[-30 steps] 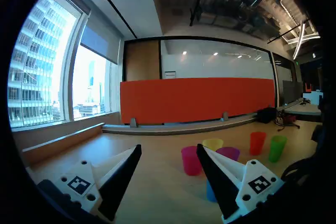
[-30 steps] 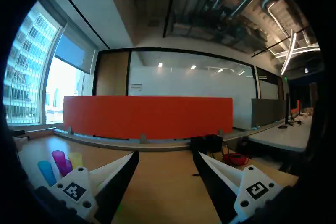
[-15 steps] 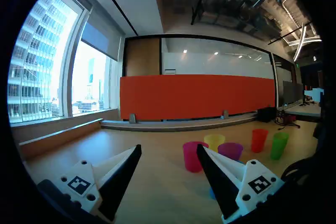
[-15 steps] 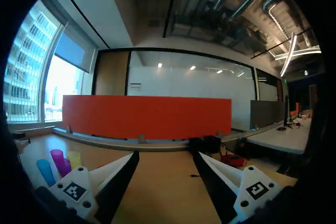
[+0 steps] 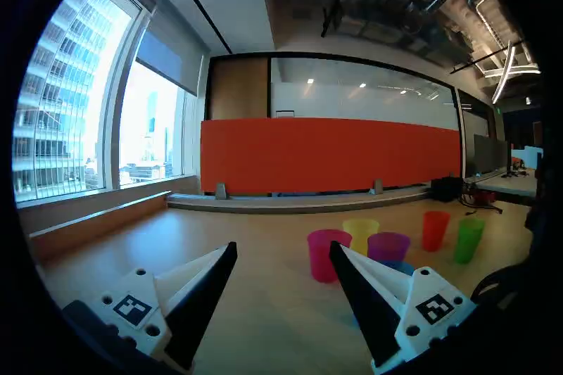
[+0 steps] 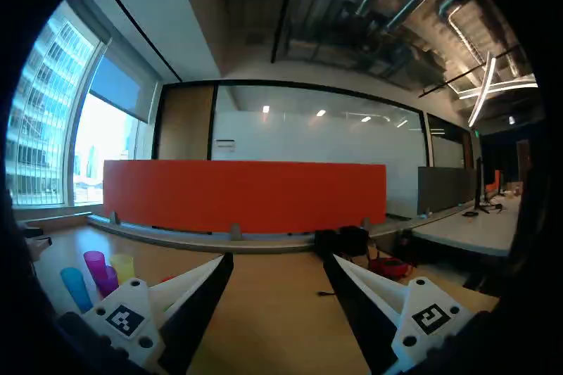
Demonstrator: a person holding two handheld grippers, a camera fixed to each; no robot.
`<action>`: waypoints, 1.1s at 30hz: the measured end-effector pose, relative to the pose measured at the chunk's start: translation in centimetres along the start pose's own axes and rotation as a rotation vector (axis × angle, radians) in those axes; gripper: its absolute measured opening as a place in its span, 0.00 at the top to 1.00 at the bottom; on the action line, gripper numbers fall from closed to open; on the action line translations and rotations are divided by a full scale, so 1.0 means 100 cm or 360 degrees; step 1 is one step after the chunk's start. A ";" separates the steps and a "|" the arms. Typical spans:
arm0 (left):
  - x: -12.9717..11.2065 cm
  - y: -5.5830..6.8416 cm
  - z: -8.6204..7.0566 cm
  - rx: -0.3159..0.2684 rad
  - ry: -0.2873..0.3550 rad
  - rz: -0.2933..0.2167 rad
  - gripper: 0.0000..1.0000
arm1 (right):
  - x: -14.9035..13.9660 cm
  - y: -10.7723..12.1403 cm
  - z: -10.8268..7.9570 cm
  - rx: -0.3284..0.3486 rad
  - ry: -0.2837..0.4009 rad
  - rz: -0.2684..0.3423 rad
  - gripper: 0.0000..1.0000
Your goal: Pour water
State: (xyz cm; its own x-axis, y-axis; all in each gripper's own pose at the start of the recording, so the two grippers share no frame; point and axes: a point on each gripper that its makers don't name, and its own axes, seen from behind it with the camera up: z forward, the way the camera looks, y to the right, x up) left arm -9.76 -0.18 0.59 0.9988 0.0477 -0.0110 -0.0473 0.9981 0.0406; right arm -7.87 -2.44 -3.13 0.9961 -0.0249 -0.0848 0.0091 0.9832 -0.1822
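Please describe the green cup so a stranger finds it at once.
In the left gripper view, coloured plastic cups stand on the wooden table before the long orange partition. The green cup is rightmost, next to the red cup; no other is green.

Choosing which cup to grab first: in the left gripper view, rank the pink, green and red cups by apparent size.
1. pink cup, though it stands nearest the camera, so its true size is unsure.
2. green cup and red cup: too alike to rank.
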 end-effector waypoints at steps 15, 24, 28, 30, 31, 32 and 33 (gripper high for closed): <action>0.000 0.000 0.002 -0.0005 -0.0005 0.0004 0.03 | 0.006 -0.005 0.001 0.0012 0.0018 -0.0014 0.01; -0.001 0.000 0.001 -0.0005 -0.0005 0.0004 0.02 | 0.009 -0.009 0.000 0.0042 0.0053 -0.0038 0.01; -0.001 0.000 0.001 -0.0005 -0.0005 0.0004 0.02 | 0.002 -0.008 0.001 0.0054 0.0048 -0.0035 0.01; 0.000 0.000 0.001 -0.0005 -0.0005 0.0004 0.02 | -0.002 -0.007 0.001 0.0060 0.0040 -0.0027 0.01; -0.001 0.000 0.001 -0.0005 -0.0005 0.0004 0.02 | -0.003 -0.008 0.001 0.0066 0.0038 -0.0021 0.01; -0.001 0.000 0.001 -0.0005 -0.0005 0.0004 0.02 | -0.005 -0.008 0.001 0.0071 0.0036 -0.0014 0.01; -0.001 0.000 0.001 -0.0005 -0.0005 0.0004 0.02 | -0.006 -0.008 0.001 0.0078 0.0035 -0.0007 0.01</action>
State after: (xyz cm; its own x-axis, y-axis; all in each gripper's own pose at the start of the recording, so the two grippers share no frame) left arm -9.83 -0.17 0.67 0.9987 0.0503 -0.0076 -0.0500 0.9980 0.0375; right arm -8.46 -3.20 -2.83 0.9939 -0.0324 -0.1057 0.0180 0.9907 -0.1346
